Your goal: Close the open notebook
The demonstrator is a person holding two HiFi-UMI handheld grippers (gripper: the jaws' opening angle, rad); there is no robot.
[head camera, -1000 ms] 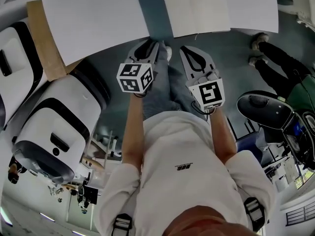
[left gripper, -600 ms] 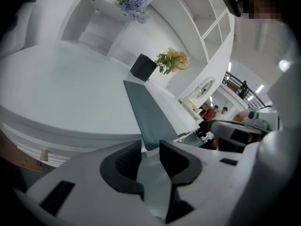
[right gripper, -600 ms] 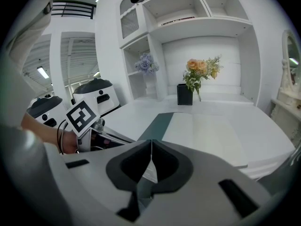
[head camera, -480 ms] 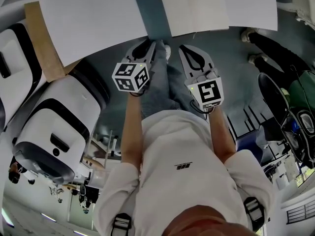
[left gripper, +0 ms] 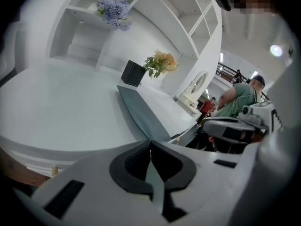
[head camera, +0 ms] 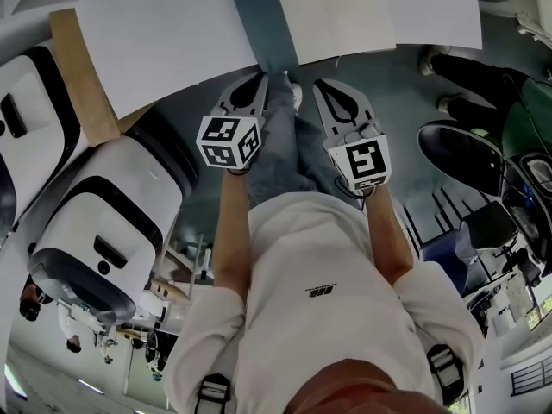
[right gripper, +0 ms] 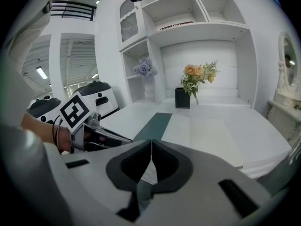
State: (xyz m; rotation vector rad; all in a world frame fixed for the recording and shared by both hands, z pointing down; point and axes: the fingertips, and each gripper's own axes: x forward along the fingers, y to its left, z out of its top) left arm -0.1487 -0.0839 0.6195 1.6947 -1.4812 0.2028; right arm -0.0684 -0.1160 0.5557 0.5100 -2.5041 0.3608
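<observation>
Both your left gripper [head camera: 266,78] and right gripper [head camera: 320,85] are clenched empty, just off the white table [head camera: 155,33], where the notebook [head camera: 362,11] lies open, its teal cover [head camera: 263,20] apparently flat.

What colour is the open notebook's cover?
The cover is dark teal-grey, seen best in the right gripper view.

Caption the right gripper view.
Jaws shut, the right gripper faces the open notebook on a white table; left gripper near its cover.

open tabletop [head camera: 164,33] left of notebook [head camera: 354,15], planter [right gripper: 182,98] beyond
</observation>
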